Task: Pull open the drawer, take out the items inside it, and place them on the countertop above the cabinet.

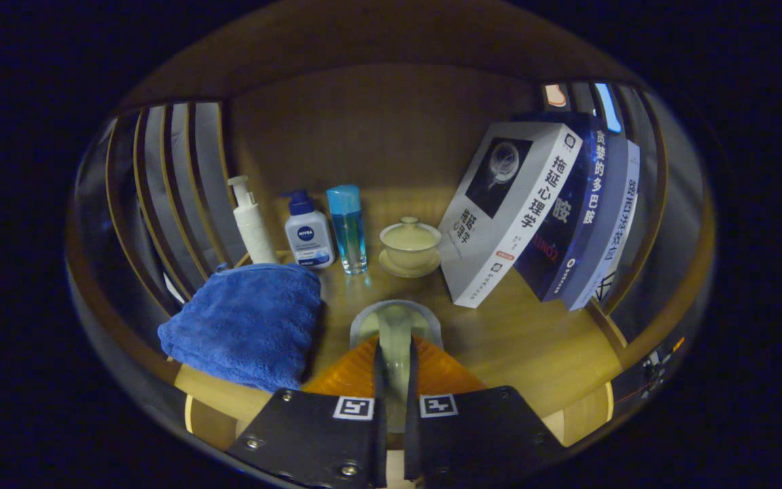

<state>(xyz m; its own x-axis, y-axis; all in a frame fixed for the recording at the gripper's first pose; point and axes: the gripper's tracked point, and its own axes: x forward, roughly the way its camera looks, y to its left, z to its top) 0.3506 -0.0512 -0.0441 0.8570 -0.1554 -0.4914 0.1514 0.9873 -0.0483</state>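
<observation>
The gripper has its fingers drawn nearly together, pinching a thin pale handle that runs up between them to a small pale, glossy spoon-like piece just ahead of the tips; its exact kind is hard to make out, and an orange part spreads out to either side of the fingers. This item sits over the wooden countertop, so it seems close to being set down. It looks light, stiff and smooth, possibly ceramic, so it could slip or chip; the narrow handle is the sensible place to hold. Beyond the fingers stand a lidded tea bowl on a saucer, a blue-capped clear bottle, a lotion bottle and a white pump bottle. A folded blue towel lies beside the fingers to the left, and leaning books stand beyond them to the right.
</observation>
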